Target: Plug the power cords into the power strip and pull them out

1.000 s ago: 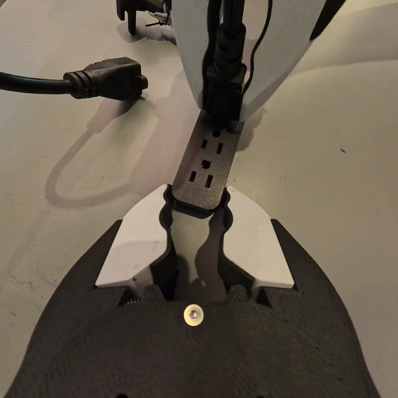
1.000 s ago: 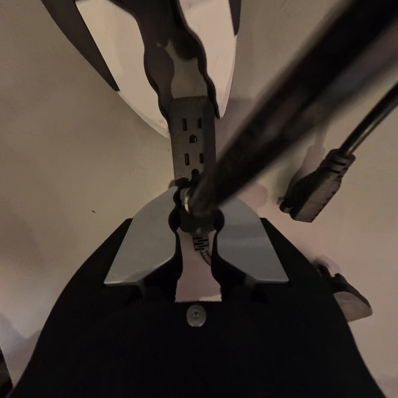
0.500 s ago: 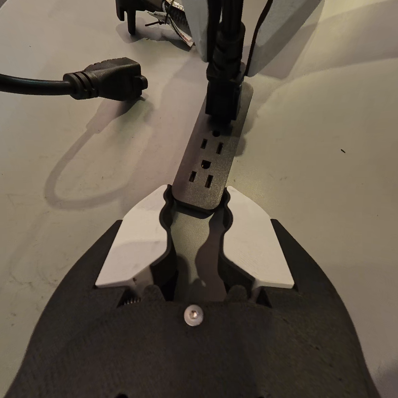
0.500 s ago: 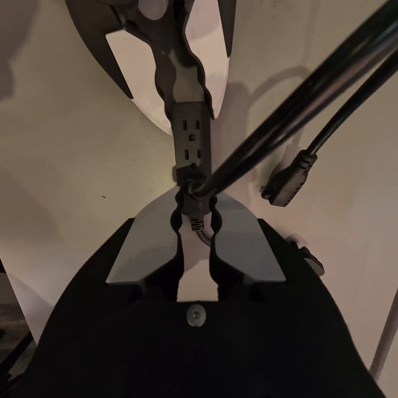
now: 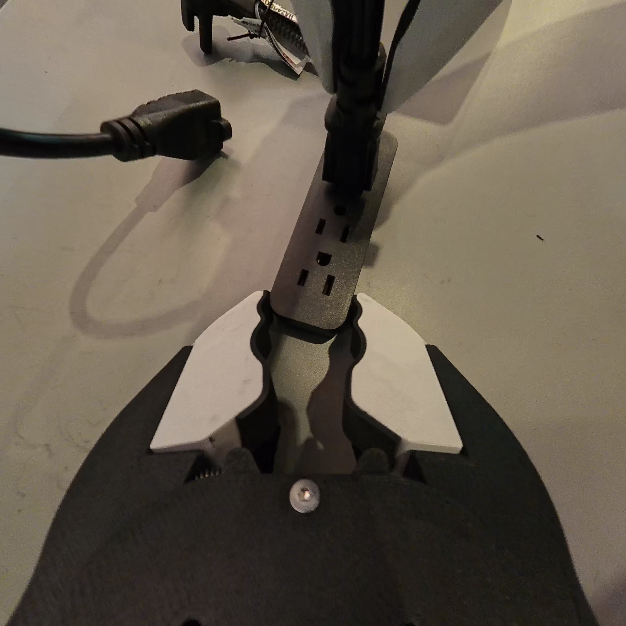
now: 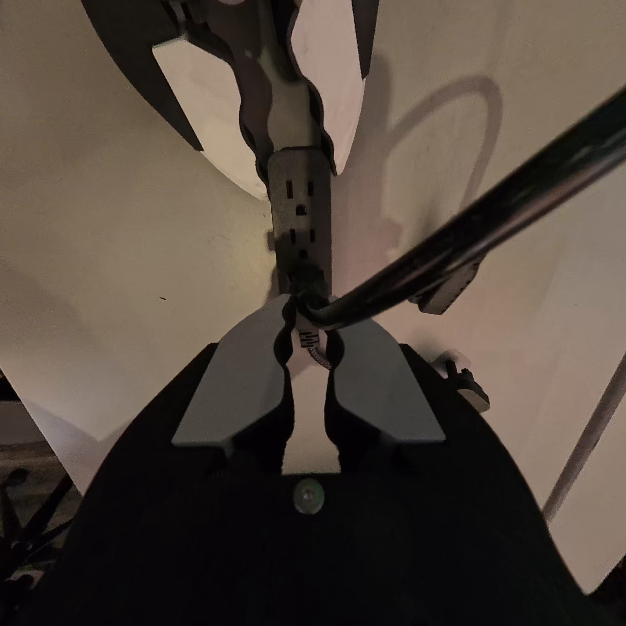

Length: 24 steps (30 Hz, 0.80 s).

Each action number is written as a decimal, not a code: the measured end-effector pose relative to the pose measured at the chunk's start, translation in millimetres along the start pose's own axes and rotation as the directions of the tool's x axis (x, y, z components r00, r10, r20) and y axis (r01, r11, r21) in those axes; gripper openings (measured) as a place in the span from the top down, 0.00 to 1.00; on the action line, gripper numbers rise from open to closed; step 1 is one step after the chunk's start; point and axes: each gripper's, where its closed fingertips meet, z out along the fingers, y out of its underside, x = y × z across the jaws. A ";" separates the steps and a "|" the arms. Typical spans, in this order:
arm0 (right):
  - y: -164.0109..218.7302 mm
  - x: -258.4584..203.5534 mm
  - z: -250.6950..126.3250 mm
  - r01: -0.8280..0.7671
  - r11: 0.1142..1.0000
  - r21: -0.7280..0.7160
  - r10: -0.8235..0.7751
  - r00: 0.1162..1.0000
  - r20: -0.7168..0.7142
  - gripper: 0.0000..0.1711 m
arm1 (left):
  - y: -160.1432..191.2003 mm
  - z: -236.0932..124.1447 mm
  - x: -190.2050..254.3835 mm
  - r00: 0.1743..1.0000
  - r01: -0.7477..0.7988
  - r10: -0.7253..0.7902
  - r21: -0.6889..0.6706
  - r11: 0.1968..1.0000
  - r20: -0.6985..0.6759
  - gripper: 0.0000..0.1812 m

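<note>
A dark grey power strip (image 5: 325, 257) lies on the pale table. My left gripper (image 5: 310, 301) is shut on its near end; it also shows at the top of the right wrist view (image 6: 298, 159). A black plug (image 5: 349, 162) stands in the strip's far outlet, and the two nearer outlets are empty. My right gripper (image 6: 310, 301) is above that plug, shut on its black cord (image 6: 440, 250) just behind the plug (image 6: 305, 277). Its white fingers (image 5: 321, 44) hang over the strip's far end.
A loose black cord end (image 5: 179, 135) lies on the table left of the strip, also in the right wrist view (image 6: 447, 288). The strip's own braided cable (image 6: 316, 354) and its tagged plug (image 5: 200, 27) lie beyond the far end. The table edge (image 6: 50, 423) is at lower left. Tip to tip, the grippers are about 9 cm apart.
My right gripper has risen from the plug body up onto the cord, and its jaws have narrowed. The plug stays in the far outlet. The left gripper and strip have not moved.
</note>
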 end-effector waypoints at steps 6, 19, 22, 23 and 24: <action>1.9 -2.1 3.0 -0.016 0.994 -0.112 0.015 1.000 -0.003 0.90 | -0.2 0.3 -0.1 1.000 0.000 0.000 -0.001 1.000 0.000 0.76; 3.1 -4.2 5.7 -0.064 0.993 -0.098 0.062 0.998 -0.018 0.91 | -0.2 0.3 -0.2 1.000 0.001 -0.001 -0.001 1.000 0.000 0.76; 3.2 -5.6 6.0 -0.066 0.995 -0.074 0.062 0.997 -0.050 0.91 | -0.2 0.2 -0.1 1.000 0.001 -0.001 0.000 1.000 0.001 0.76; 3.2 -5.6 6.0 -0.074 0.995 -0.068 0.071 0.996 -0.053 0.91 | -0.2 0.2 -0.2 1.000 0.002 -0.002 0.000 1.000 0.001 0.76; 3.2 -5.5 5.9 -0.079 0.995 -0.067 0.075 0.996 -0.052 0.91 | -0.2 0.4 -0.2 1.000 0.002 -0.002 -0.001 1.000 0.001 0.76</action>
